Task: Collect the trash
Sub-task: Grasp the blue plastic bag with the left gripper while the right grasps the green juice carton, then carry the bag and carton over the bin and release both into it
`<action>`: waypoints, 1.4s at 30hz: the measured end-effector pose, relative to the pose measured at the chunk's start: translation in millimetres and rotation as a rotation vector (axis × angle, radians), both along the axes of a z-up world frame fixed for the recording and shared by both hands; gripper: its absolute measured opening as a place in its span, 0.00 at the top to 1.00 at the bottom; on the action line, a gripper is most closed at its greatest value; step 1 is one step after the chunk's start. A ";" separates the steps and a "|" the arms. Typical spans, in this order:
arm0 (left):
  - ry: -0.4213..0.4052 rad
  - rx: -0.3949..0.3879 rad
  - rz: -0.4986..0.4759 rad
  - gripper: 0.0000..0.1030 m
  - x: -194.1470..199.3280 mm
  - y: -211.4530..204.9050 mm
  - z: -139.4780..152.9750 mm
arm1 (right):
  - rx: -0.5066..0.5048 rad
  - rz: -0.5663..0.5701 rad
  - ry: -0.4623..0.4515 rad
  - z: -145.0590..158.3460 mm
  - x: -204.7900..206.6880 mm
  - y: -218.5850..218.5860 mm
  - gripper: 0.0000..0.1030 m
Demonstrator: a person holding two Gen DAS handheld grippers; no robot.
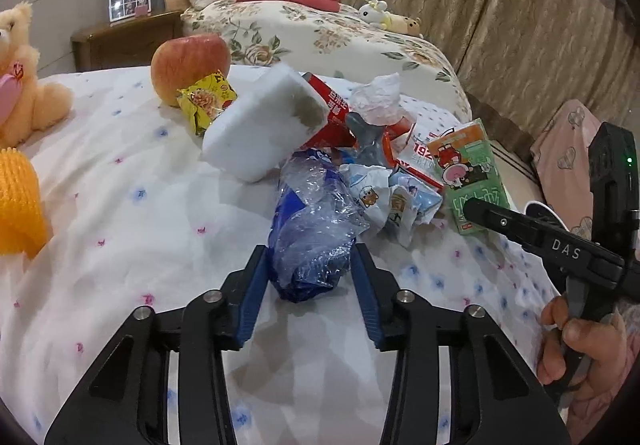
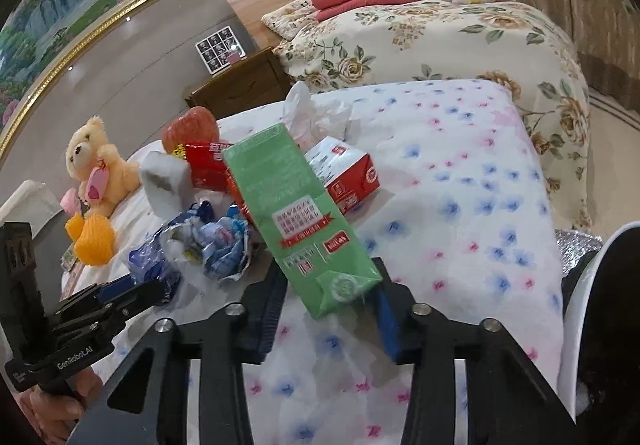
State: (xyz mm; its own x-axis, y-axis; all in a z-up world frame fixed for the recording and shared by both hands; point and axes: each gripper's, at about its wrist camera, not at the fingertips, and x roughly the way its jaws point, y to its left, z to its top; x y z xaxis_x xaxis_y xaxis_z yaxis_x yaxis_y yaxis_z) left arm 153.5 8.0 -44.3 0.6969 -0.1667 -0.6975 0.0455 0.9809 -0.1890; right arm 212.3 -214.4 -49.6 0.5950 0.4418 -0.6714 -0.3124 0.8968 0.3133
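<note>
On my left wrist camera I see the left hand-held gripper (image 1: 310, 269) closed most of the way, its two blue pads pressing on both sides of a crumpled blue and clear plastic bag (image 1: 312, 229) that lies on the bed (image 1: 120, 205) with the white flowered cover. The bag sits directly between the fingers, at the near edge of the trash pile. On my right wrist camera the right hand-held gripper (image 2: 328, 301) is also narrowed, and it grips the lower end of a green drink carton (image 2: 296, 217), which stands tilted up and away from the fingers, leaning to the left in this view. Behind the carton lie the other trash things: a red and white carton (image 2: 344, 173), a white foam block (image 1: 260, 125), crumpled white and blue wrappers (image 1: 384, 197), a yellow snack packet (image 1: 206, 101) and a crumpled white tissue (image 2: 312, 109). An apple (image 1: 188, 65) rests just behind the yellow packet, touching it. A plush bear (image 2: 100, 169) and an orange mesh ball (image 2: 94, 239) stay well apart, to the left side. The bottom corner of the green carton is hidden between the pads, so I cannot tell how deep it sits. Under the pile several wrappers overlap and I cannot separate them. At the right edge of the right camera a dark round thing with a white rim is cut off and I cannot say what it is.
</note>
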 end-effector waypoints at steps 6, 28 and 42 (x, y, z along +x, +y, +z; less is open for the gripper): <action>-0.022 -0.030 0.010 0.65 -24.0 5.4 2.2 | 0.019 -0.041 -0.013 4.8 -21.1 -8.2 0.65; -0.120 -0.064 -0.181 0.65 -70.2 -59.0 28.5 | 0.077 -0.218 -0.007 7.6 -94.1 -73.8 0.65; -0.116 -0.042 -0.310 0.65 -64.5 -117.2 26.1 | 0.073 -0.327 -0.001 9.0 -114.6 -119.2 0.65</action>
